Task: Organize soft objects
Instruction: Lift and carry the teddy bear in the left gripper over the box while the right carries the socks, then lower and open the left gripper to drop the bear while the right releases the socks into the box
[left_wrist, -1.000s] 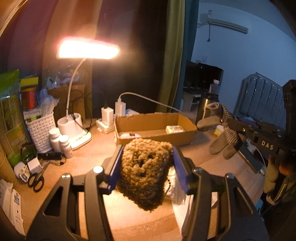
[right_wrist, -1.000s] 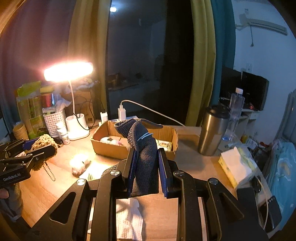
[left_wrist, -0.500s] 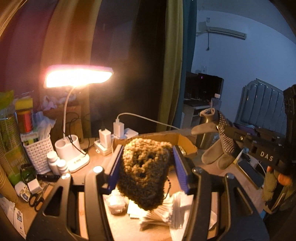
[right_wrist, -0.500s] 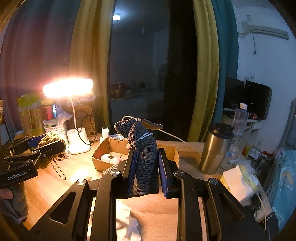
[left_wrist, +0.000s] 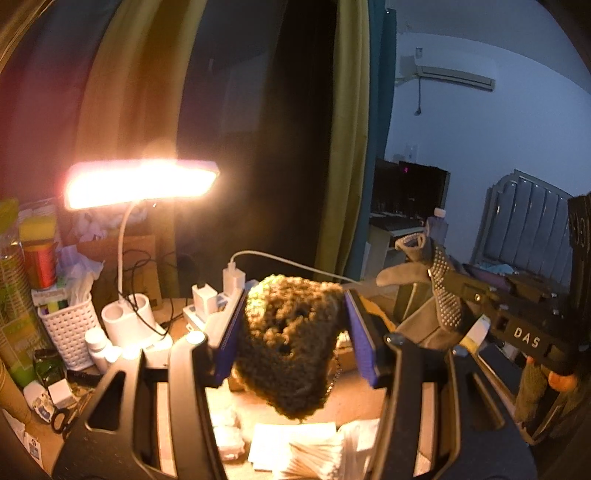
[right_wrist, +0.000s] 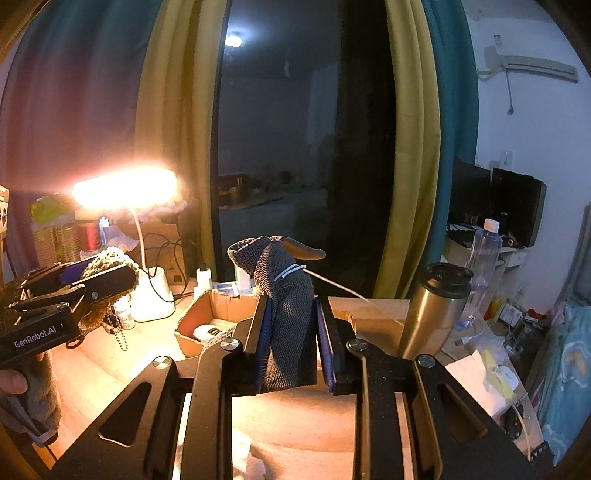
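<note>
My left gripper (left_wrist: 291, 328) clamps a fuzzy brown crocheted pouch (left_wrist: 288, 343) above the lamplit wooden desk (right_wrist: 295, 417). My right gripper (right_wrist: 291, 332) pinches a grey knit glove (right_wrist: 284, 314) upright over that desk, before an open cardboard box (right_wrist: 207, 314). A glowing white desk lamp (left_wrist: 140, 181) stands left, a steel tumbler (right_wrist: 432, 306) right; yellow-green curtains (right_wrist: 410, 147) frame a dark window.

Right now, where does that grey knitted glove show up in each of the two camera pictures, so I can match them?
Left wrist view: the grey glove is at the right, mid-height, pinched in the other tool's fingers.
Right wrist view: the glove stands in the centre, clamped between this tool's own blue-padded fingers.
Shared landmark: the glowing desk lamp, at the left in both pictures.
</note>
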